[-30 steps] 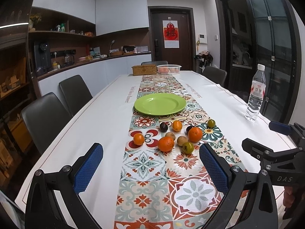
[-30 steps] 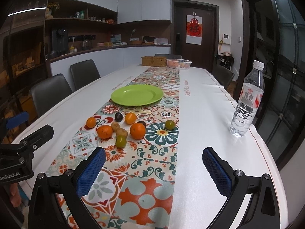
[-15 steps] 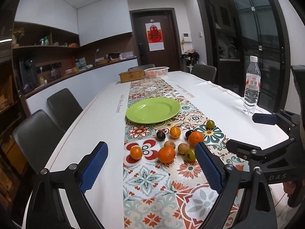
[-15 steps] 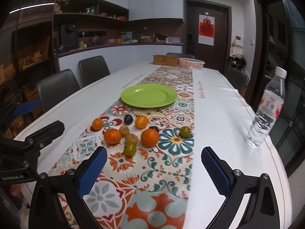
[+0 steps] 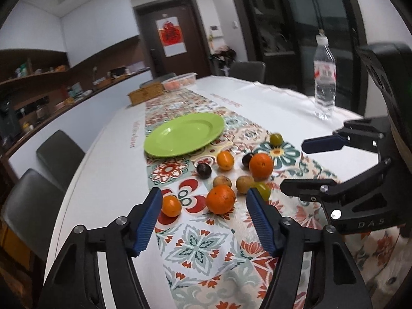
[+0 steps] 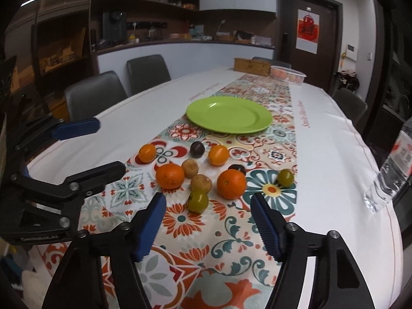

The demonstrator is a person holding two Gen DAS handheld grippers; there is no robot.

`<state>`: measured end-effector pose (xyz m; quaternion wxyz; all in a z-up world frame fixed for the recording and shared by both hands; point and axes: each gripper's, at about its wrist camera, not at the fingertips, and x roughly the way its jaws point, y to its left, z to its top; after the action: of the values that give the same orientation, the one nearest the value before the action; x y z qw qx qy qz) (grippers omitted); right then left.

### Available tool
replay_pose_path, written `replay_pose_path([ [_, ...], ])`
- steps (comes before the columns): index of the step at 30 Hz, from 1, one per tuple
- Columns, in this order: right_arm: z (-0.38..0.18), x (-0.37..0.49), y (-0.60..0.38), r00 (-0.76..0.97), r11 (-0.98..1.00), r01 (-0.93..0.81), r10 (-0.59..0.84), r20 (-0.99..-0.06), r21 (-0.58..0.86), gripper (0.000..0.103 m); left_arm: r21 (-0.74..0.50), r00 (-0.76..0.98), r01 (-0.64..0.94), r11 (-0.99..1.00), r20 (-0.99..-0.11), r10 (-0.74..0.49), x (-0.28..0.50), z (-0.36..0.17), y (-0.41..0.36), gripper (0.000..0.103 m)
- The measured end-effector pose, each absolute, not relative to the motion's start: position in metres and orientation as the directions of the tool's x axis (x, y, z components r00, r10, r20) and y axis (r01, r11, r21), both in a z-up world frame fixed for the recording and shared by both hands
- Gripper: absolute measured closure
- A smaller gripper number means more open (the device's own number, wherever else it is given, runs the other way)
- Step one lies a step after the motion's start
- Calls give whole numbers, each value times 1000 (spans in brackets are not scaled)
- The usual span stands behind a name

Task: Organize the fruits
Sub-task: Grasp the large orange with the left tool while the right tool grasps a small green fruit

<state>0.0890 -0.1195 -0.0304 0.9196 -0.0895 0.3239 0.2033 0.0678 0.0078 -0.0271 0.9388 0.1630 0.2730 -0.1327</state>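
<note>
Several loose fruits lie on the patterned runner (image 5: 198,242): oranges (image 5: 221,199) (image 6: 231,184), small oranges (image 5: 171,205) (image 6: 147,153), dark plums (image 5: 204,170) (image 6: 197,149), brown fruits (image 6: 201,183) and green ones (image 6: 197,201) (image 6: 285,177). An empty green plate (image 5: 184,134) (image 6: 229,114) sits beyond them. My left gripper (image 5: 204,217) is open and empty, just short of the nearest orange. My right gripper (image 6: 207,221) is open and empty, just short of the green fruit. Each gripper shows in the other's view, the right one (image 5: 334,164) and the left one (image 6: 67,152).
A water bottle (image 5: 324,77) (image 6: 391,170) stands at the table's right edge. A wooden box (image 6: 251,66) and a clear container (image 6: 288,75) sit at the far end. Grey chairs (image 6: 148,70) line the left side.
Both grippers have moved forward and lower toward the fruit cluster, which now looks larger and closer. The left view has tilted. Jaws stay open.
</note>
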Motion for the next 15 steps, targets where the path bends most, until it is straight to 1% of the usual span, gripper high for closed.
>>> replay_pose_path([
  [5,-42,102,-114,663,893,-451,323,-675,-16,45,229,774,413,882,-598,-207,85,-40,7,42],
  [8,-48,111,-111,633,887,-462,328,-701,-1,51,225,752,444,867,-620,-224,95,-48,6,43],
  [12,-59,122,-108,593,880,-475,338,-731,22,56,201,703,491,848,-667,-249,107,-61,5,49],
  [15,-66,128,-106,571,875,-484,342,-747,30,59,191,683,504,842,-685,-253,113,-66,5,49],
])
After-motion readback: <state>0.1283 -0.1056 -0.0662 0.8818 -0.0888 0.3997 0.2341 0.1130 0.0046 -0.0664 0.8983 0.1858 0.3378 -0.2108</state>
